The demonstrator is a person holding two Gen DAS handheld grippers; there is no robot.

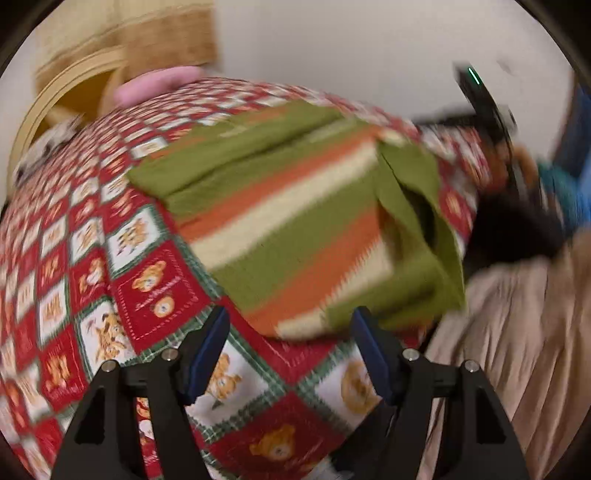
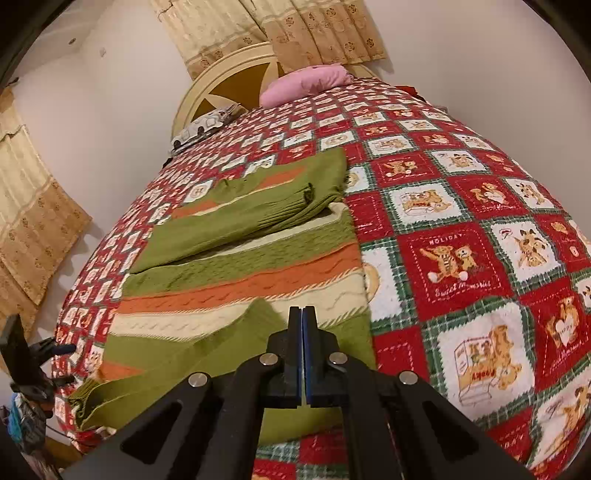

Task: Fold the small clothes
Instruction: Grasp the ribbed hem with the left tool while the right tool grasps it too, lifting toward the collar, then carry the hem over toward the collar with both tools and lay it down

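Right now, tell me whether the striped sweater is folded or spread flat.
Partly folded. The sweater lies on the bedspread with both green sleeves laid across its striped body; the body itself is not yet folded over.

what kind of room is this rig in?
Most likely a bedroom: the striped sweater lies on a bed with a teddy-bear quilt, a pink pillow against a round headboard, and curtains behind.

Left gripper [image 1: 290, 354] fingers [image 1: 207, 350] spread, striped sweater [image 1: 288, 221] on bear-print quilt [image 1: 155, 284]
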